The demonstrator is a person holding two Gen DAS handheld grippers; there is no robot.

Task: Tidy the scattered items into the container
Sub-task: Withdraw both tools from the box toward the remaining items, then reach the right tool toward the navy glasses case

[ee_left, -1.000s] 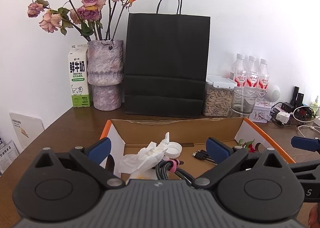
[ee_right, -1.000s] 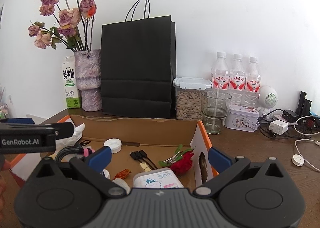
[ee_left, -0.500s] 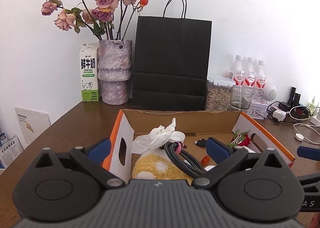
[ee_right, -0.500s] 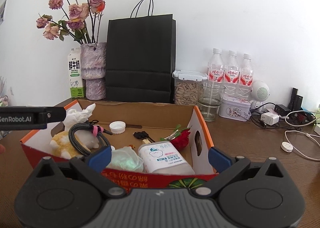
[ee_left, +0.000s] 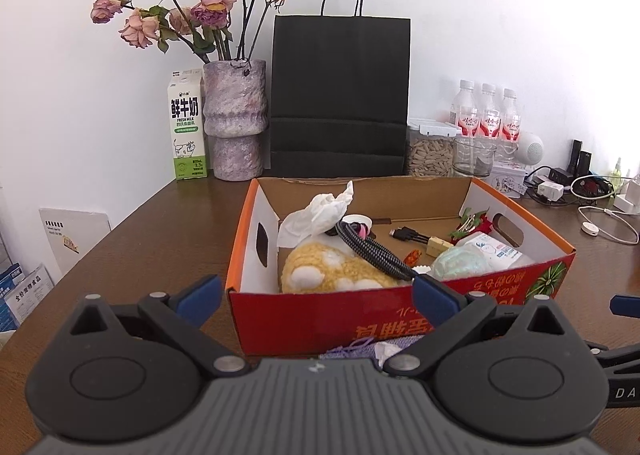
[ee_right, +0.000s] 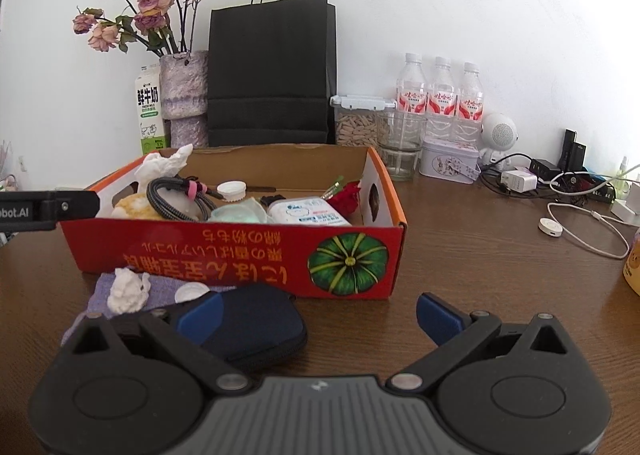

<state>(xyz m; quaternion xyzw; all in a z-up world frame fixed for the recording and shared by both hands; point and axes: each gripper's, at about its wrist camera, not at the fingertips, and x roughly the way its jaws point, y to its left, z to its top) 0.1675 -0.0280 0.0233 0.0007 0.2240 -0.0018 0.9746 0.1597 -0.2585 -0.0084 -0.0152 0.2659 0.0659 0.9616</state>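
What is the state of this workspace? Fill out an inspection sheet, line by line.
Surface: dark brown wooden table, no spills seen.
Job's things: red and orange cardboard box holds a yellow plush toy, black braided cable, white crumpled tissue, white wipes pack and red artificial rose. Outside, in front of the box: navy zip pouch, lilac knitted cloth, small white tissue wad, white bottle cap.
Clutter: milk carton, vase of dried roses, black paper bag, three water bottles.
Grippers: left gripper and right gripper open, empty.
Cables: white charger cable, black leads.
Surroundings: white wall.
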